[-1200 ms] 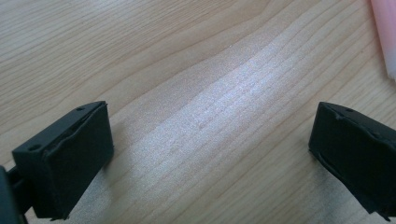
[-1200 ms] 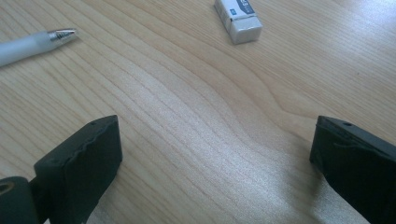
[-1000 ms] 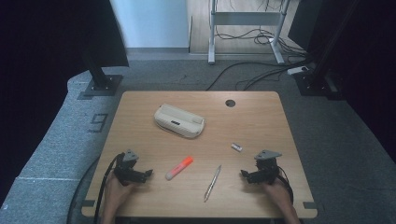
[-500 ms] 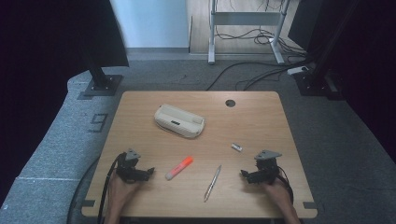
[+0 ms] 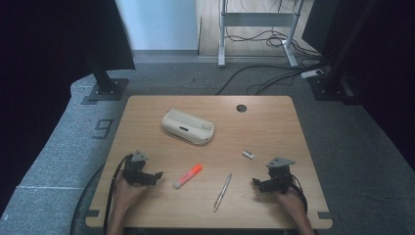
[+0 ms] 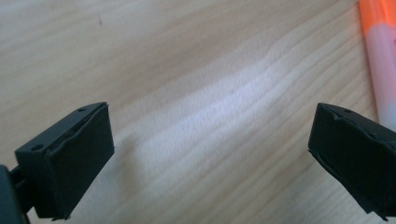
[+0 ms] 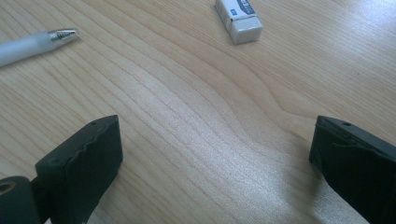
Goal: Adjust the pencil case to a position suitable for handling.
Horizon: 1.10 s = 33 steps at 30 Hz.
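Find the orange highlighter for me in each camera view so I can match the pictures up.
High view: the orange highlighter lies near the front of the table, just right of the left gripper.
Left gripper view: highlighter at the top right edge, above the right-hand jaw.
Right gripper view: not in it; a pen and an eraser lie there.
Shared landmark: the light wood grain of the tabletop.

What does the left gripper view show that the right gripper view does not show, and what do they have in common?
The left gripper view shows part of the orange and white plastic highlighter lying at its right edge, near one jaw of the open left tongs. The right gripper view shows the tip of the translucent white pen and the small white rectangular eraser, both lying beyond the open right tongs. Both views share the light wooden table top and a pair of black jaws standing wide apart with nothing between them.
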Available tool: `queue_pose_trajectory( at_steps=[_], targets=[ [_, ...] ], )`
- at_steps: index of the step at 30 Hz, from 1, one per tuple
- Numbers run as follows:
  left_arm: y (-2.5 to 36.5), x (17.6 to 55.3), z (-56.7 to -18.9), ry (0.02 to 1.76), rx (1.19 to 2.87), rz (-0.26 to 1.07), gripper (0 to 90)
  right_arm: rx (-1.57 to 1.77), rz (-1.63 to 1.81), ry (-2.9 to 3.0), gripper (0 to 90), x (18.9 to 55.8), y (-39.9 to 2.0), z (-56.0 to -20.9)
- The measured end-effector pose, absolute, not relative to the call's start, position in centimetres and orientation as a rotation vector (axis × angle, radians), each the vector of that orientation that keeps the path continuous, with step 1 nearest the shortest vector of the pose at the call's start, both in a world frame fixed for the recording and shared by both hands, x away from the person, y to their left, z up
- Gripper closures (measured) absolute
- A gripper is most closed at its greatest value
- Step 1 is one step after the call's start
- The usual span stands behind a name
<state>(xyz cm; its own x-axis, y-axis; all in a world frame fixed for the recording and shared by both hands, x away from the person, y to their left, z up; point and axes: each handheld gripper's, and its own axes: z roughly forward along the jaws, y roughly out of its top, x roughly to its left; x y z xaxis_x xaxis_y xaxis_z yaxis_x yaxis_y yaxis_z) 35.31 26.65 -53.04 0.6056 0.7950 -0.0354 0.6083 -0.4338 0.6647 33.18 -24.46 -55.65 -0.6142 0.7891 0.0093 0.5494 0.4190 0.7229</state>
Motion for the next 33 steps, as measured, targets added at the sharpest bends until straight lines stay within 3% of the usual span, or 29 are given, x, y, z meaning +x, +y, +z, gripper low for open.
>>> queue_pose_trajectory(
  at_steps=[33],
  targets=[
    [22.6, 46.9, -48.4, 1.059, 2.227, 0.323, 3.6, 1.153, 1.009, 2.346, 2.1, 33.2, -24.5, -55.7]
  ],
)
